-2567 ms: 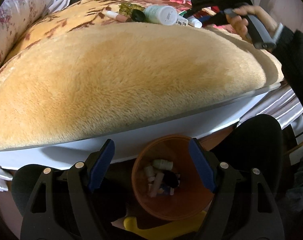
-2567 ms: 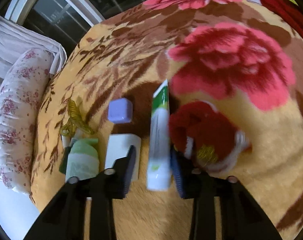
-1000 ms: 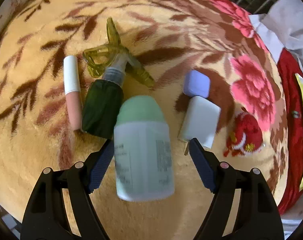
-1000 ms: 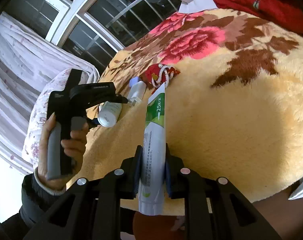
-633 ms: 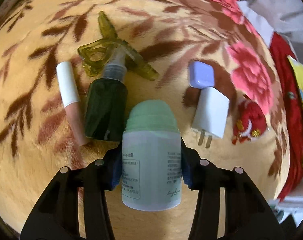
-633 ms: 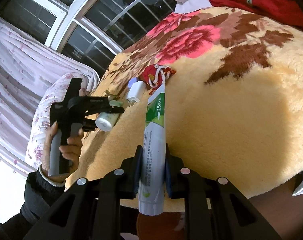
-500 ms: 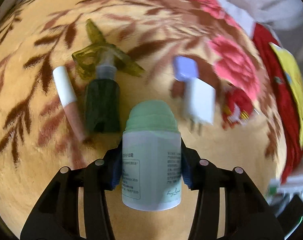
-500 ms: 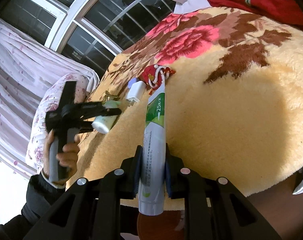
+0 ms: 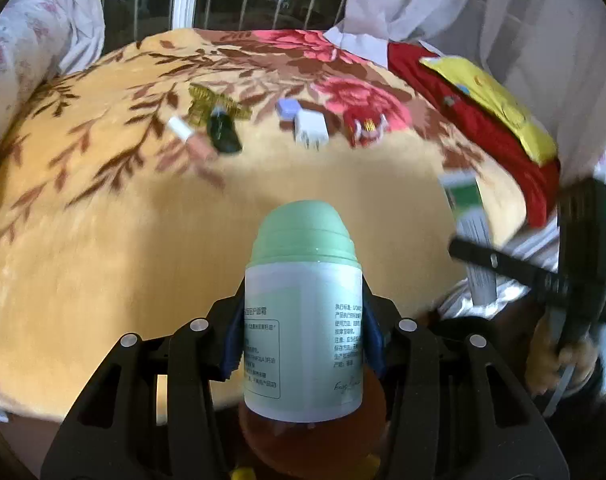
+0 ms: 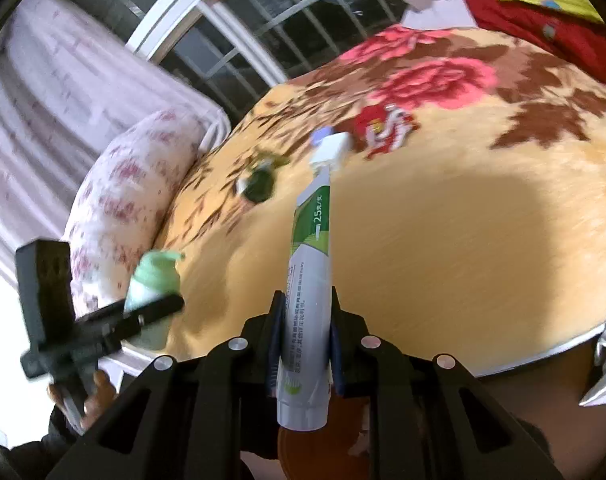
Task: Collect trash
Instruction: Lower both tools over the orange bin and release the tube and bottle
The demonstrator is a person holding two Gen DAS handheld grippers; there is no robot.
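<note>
My left gripper [image 9: 303, 344] is shut on a white bottle with a pale green cap [image 9: 303, 312], held off the bed's near edge above an orange bin [image 9: 311, 444]. It also shows in the right wrist view [image 10: 153, 280]. My right gripper [image 10: 303, 344] is shut on a white and green toothpaste tube [image 10: 309, 276], held past the bed edge above the orange bin [image 10: 343, 440]. The tube also shows in the left wrist view [image 9: 469, 216].
On the floral blanket [image 9: 123, 220] lie a dark green spray bottle [image 9: 222, 132], a pink tube [image 9: 191, 138], a yellow clip [image 9: 207, 106], a white charger [image 9: 311, 130], a lilac box [image 9: 287, 109] and a red pouch [image 9: 365, 128]. A floral pillow [image 10: 135, 184] lies at the left.
My left gripper has lifted the green-capped bottle off the blanket and drawn it back over the bin. My right gripper has kept hold of the tube near the bed edge.
</note>
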